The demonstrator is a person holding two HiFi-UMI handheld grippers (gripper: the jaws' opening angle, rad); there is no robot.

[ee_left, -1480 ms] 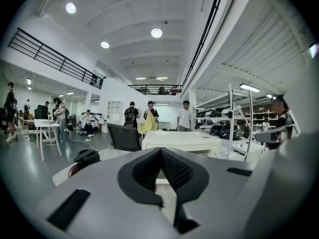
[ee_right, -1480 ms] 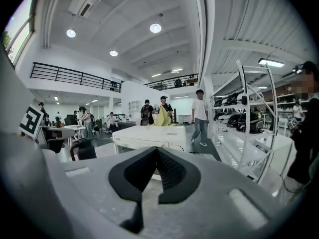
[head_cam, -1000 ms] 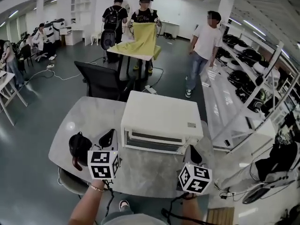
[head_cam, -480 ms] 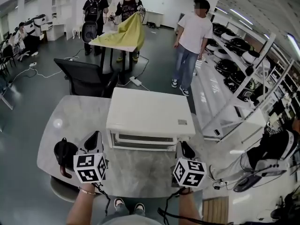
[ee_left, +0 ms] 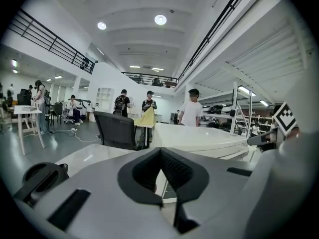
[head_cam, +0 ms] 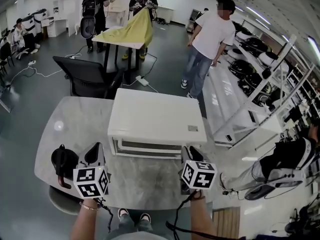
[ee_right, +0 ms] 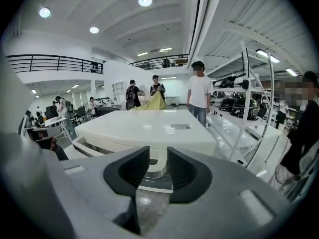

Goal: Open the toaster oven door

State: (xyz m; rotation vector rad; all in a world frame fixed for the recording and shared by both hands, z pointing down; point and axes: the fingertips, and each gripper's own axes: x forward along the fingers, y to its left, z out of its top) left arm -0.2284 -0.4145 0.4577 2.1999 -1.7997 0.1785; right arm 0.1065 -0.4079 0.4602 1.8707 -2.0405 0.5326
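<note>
— On the grey table (head_cam: 75,129), dead centre: white toaster oven (head_cam: 152,119), door (head_cam: 147,146) shut and facing this way.
— Yep. And the grippers?
— As for the left gripper (head_cam: 95,155): parked by the oven's front left corner, jaws pressed together, nothing in them. As for the right gripper (head_cam: 191,154): by the front right corner, jaws a small crack apart, empty, with the oven front visible through the gap.
— Also a black thing (head_cam: 62,163) on the table, just left of the left gripper. Can't tell what.
</note>
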